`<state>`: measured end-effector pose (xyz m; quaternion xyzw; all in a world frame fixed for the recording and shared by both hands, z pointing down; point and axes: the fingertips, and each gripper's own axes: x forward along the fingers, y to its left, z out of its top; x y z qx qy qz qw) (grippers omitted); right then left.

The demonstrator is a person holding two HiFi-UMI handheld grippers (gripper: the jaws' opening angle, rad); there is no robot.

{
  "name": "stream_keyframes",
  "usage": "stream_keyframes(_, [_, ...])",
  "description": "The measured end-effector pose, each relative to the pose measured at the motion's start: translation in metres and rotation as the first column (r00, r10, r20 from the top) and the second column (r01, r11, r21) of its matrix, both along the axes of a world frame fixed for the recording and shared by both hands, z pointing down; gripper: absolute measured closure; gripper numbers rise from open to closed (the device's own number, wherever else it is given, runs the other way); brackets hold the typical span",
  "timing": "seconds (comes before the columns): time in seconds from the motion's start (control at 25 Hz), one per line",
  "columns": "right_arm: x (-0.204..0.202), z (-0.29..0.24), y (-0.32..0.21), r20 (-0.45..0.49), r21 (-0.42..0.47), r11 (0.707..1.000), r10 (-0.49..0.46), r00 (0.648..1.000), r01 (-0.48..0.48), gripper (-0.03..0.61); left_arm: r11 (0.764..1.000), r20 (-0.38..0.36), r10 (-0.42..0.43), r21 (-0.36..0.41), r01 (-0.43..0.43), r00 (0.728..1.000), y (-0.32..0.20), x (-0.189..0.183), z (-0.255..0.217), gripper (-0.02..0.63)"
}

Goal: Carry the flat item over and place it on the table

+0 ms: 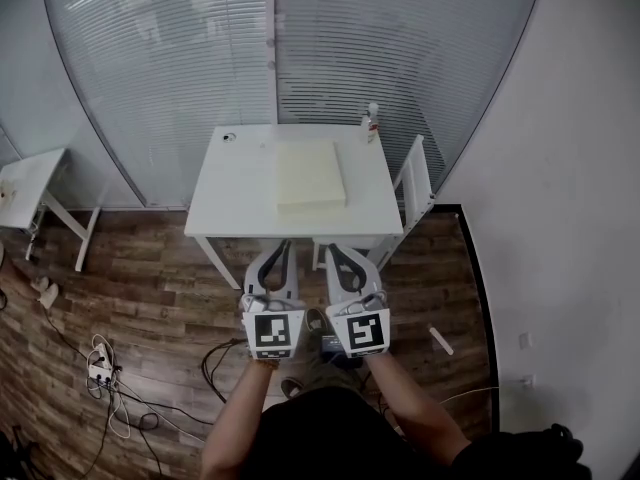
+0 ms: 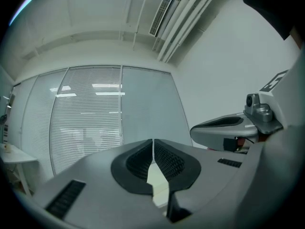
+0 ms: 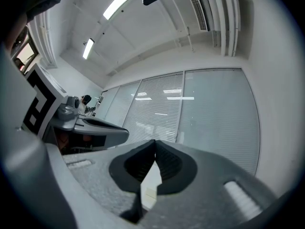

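Flat pad (image 1: 310, 173) on white table (image 1: 235, 183), wood floor (image 1: 150, 268) (left tool (image 1: 282, 249), right tool (image 1: 332, 251) both closed)

Your head camera looks steeply down from above and faces the white desk (image 1: 240, 183) and the blinds (image 1: 180, 58) behind it. The left gripper (image 1: 283, 258) and right gripper (image 1: 335, 260) sit close beneath it. Each gripper camera rides just behind its own jaws, which fill the lower frame, and tilts up toward the blinds and ceiling (image 3: 157, 27). All three views share the blinds. Each gripper view also catches the other gripper at its inner edge.
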<state>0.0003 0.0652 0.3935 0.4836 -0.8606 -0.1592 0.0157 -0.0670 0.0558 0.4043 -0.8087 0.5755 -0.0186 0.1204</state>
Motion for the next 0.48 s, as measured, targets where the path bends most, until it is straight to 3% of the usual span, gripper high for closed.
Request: stream_keyframes(0.48, [0.001, 0.028, 0.005, 0.017, -0.045, 0.999, -0.022, 1.0, 0.023, 0.581, 1.0, -0.011, 0.02, -0.024, -0.02, 1.0, 0.011, 0.01, 0.027, 0.609])
